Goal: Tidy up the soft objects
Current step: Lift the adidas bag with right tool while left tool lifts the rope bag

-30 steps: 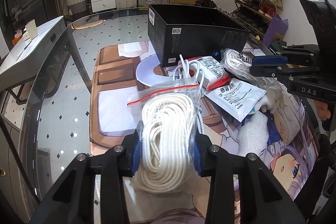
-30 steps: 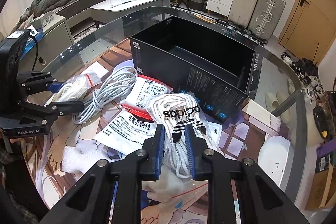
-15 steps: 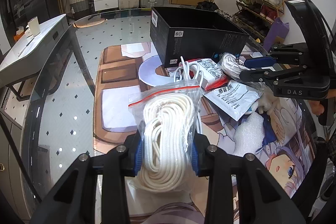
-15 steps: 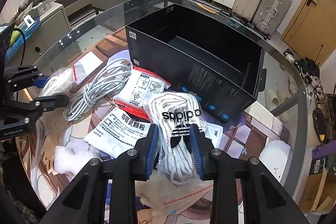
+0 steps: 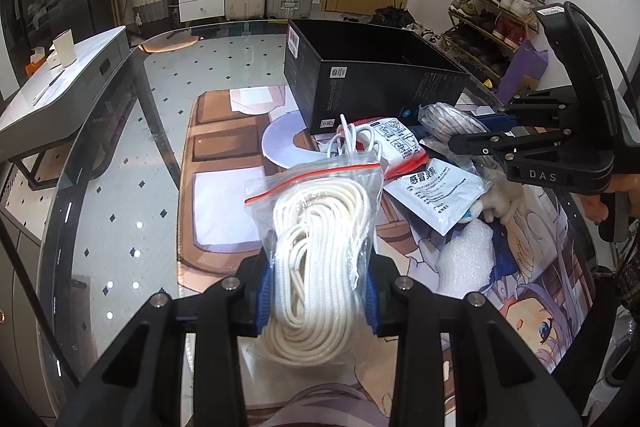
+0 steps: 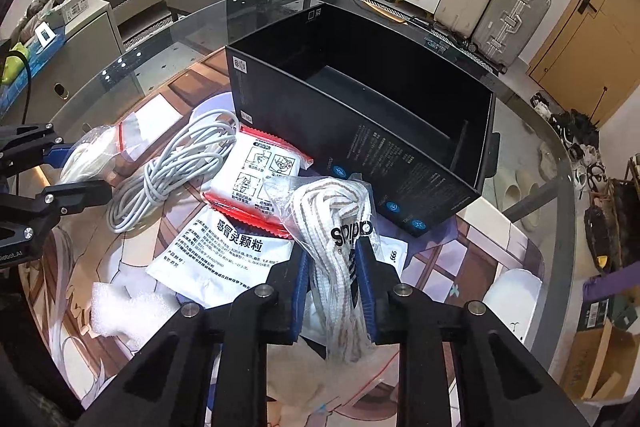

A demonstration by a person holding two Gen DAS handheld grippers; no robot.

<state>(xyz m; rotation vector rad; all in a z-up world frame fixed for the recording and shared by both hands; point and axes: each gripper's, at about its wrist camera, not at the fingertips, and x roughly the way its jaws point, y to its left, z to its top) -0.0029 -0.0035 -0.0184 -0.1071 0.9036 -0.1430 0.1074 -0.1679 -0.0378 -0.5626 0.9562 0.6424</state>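
My left gripper (image 5: 318, 281) is shut on a zip bag of white rope (image 5: 320, 247) and holds it above the printed mat; the bag also shows in the right wrist view (image 6: 92, 155). My right gripper (image 6: 332, 283) is shut on a clear bag of striped laces (image 6: 340, 223) marked adidas, lifted off the pile; it also shows in the left wrist view (image 5: 448, 119). An open black box (image 6: 360, 119) stands behind the pile, empty inside. A grey cable coil (image 6: 176, 167), a red-edged packet (image 6: 256, 179) and a white medicine sachet (image 6: 224, 255) lie on the mat.
White foam (image 6: 116, 311) and a plush toy (image 5: 500, 199) lie near the front of the mat (image 5: 224, 155). The round glass table (image 5: 120, 167) has its edge to the left. A white disc (image 5: 280, 143) lies by the box.
Both grippers have risen with their bags. The lace bag has come up off the pile and now hangs between the right fingers, which have closed tighter.
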